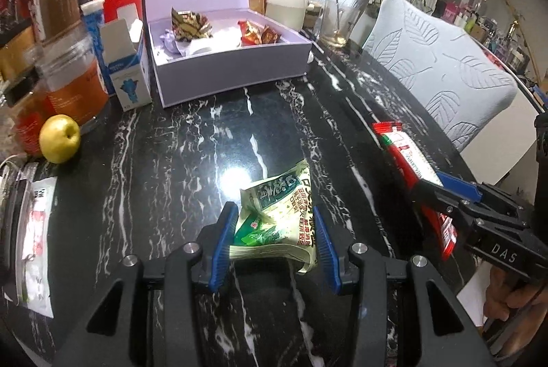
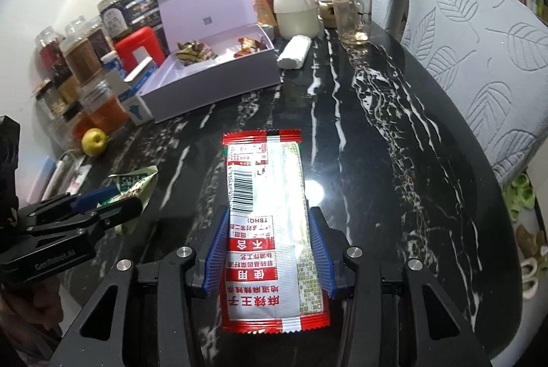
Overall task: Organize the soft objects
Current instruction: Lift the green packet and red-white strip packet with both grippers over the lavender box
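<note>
My left gripper (image 1: 275, 223) is shut on a crumpled green and cream snack packet (image 1: 279, 206), held just above the black marble table (image 1: 171, 154). My right gripper (image 2: 267, 223) is shut on a long red and white snack packet (image 2: 267, 195), flat between its blue pads. In the left wrist view the right gripper (image 1: 445, 192) shows at the right edge with the red packet (image 1: 407, 154). In the right wrist view the left gripper (image 2: 113, 195) shows at the left with the green packet (image 2: 137, 182). An open lilac box (image 1: 233, 72) with several snack packets stands at the back.
Jars (image 1: 58, 7), a blue and white carton (image 1: 128, 72) and a yellow apple (image 1: 60, 138) stand left of the box. A white pot (image 2: 296, 10), a glass (image 2: 352, 21) and a white roll (image 2: 294, 51) are behind. Two pale chairs (image 2: 479, 58) line the table's right edge.
</note>
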A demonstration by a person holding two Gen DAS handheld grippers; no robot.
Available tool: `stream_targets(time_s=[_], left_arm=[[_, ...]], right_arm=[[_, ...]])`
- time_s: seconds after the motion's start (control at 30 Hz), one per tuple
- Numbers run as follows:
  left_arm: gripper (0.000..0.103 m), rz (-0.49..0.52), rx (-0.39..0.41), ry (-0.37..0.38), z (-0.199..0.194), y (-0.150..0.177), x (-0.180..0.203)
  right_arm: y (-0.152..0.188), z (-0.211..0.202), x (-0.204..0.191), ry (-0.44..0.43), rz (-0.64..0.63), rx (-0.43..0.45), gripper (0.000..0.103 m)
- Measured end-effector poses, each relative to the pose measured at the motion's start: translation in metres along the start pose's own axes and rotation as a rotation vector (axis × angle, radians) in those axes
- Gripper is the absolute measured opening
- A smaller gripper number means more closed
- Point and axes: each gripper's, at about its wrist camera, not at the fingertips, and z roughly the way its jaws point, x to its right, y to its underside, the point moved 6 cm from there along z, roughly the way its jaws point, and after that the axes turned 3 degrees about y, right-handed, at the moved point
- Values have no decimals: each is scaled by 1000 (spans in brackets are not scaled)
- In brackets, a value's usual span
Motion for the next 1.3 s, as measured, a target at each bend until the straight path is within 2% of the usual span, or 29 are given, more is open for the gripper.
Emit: stream_targets(time_s=[0.27,0.57,1.03,1.3], left_arm=[[44,-8,86,4,-29,-5,1],[44,5,213,-12,-64,-35,1],[44,38,416,-55,-104,-107,-8],[44,57,479,-52,-103,-158,-14]], right_arm=[[-1,-26,-17,-43,-4,60,45],[-27,-58,-36,-74,-48,161,45],[-98,-86,-57,-86,-134,315,45],[-149,-82,-63,-86,-170,382,45]])
